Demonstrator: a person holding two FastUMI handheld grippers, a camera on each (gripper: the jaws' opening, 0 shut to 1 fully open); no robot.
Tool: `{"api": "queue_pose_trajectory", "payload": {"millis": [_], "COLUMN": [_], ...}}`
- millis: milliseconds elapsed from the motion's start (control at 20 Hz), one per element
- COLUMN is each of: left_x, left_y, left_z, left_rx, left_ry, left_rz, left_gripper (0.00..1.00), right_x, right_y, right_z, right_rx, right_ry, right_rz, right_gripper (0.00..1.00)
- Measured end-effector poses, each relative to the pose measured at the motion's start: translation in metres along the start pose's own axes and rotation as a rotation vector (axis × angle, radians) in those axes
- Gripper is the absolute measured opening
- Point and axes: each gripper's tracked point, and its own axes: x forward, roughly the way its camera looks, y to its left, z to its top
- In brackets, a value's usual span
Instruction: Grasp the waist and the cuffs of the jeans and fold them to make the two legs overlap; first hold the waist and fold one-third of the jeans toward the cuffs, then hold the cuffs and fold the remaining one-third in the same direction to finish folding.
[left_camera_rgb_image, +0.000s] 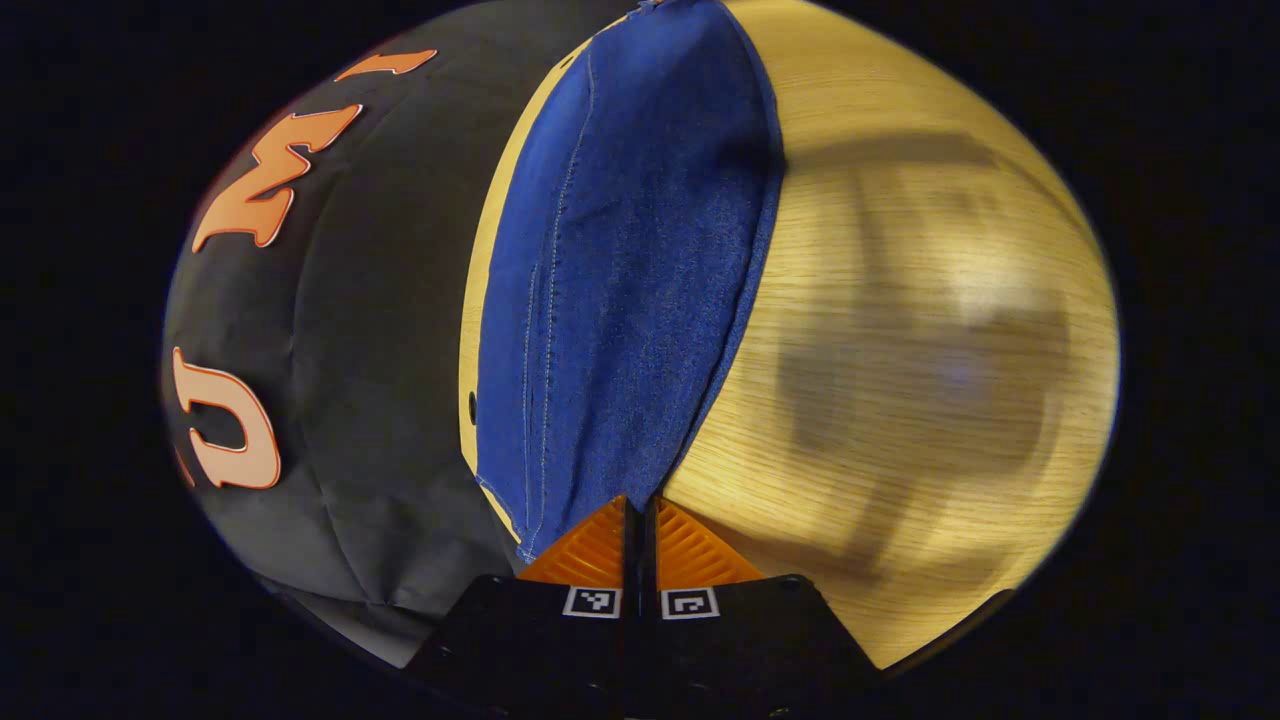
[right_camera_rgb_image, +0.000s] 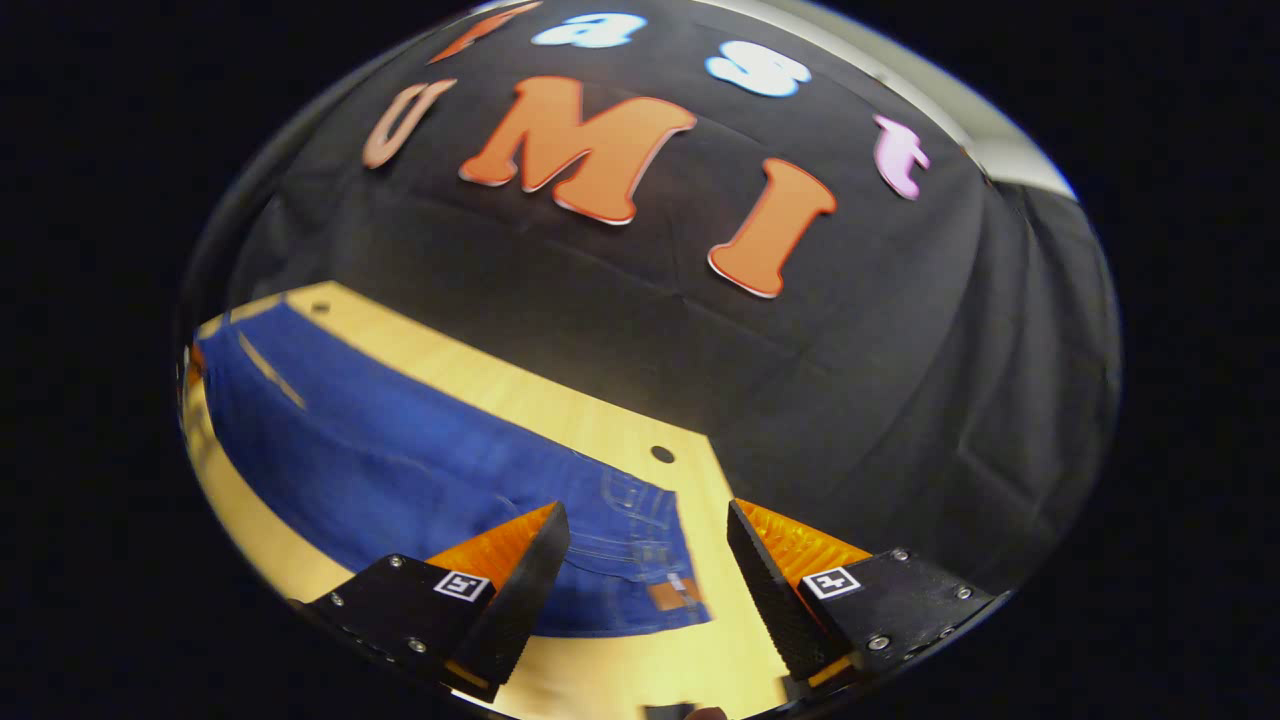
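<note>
Left gripper view puts my left gripper (left_camera_rgb_image: 641, 520) at the near end of the jeans (left_camera_rgb_image: 630, 260), with both fingers drawn together so that only a thin slit remains between them. The denim runs straight away from the fingertips along the wooden table (left_camera_rgb_image: 900, 300), a stitched seam trailing up its left side. I cannot confirm whether a layer of cloth is pinched in that slit; the fabric edge meets the tips, so I judge this to be a grip on the cuff end, held low to keep the leg flat and taut.

Right gripper view shows my right gripper (right_camera_rgb_image: 650, 540) with its fingers spread wide apart, hovering over the waist (right_camera_rgb_image: 640, 530) of the jeans (right_camera_rgb_image: 400, 450). Belt loops, pocket stitching and a small leather patch (right_camera_rgb_image: 672, 594) lie between and just below the two fingers, near the table's corner, beside a small hole (right_camera_rgb_image: 662, 454) in the tabletop. The garment stretches away to the left of this view as a single long band, so I judge that the legs already overlap.

The open stance over the waistband suits the next step as I read it: close on the waist, then carry it one-third toward the cuffs. The far end needs anchoring during that fold, which explains the closed left fingers.
</note>
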Motion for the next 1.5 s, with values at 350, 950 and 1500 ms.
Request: {"api": "queue_pose_trajectory", "payload": {"millis": [350, 950, 1500], "left_x": [0.001, -0.002, -0.019], "left_y": [0.002, 0.01, 0.041], "left_z": [0.0, 0.0, 0.008], "left_rx": [0.012, -0.001, -0.049], "left_ry": [0.009, 0.035, 0.031], "left_rz": [-0.002, 0.009, 0.07], "left_gripper": [0.01, 0.0, 0.0], "right_x": [-0.006, 0.041, 0.076], "right_y": [0.014, 0.048, 0.079], "right_z": [-0.085, -0.158, -0.156], "right_rx": [-0.715, -1.008, -1.029], "right_ry": [0.015, 0.047, -0.009], "right_rz": [0.127, 0.375, 0.426], "right_gripper": [0.98, 0.97, 0.94]}}
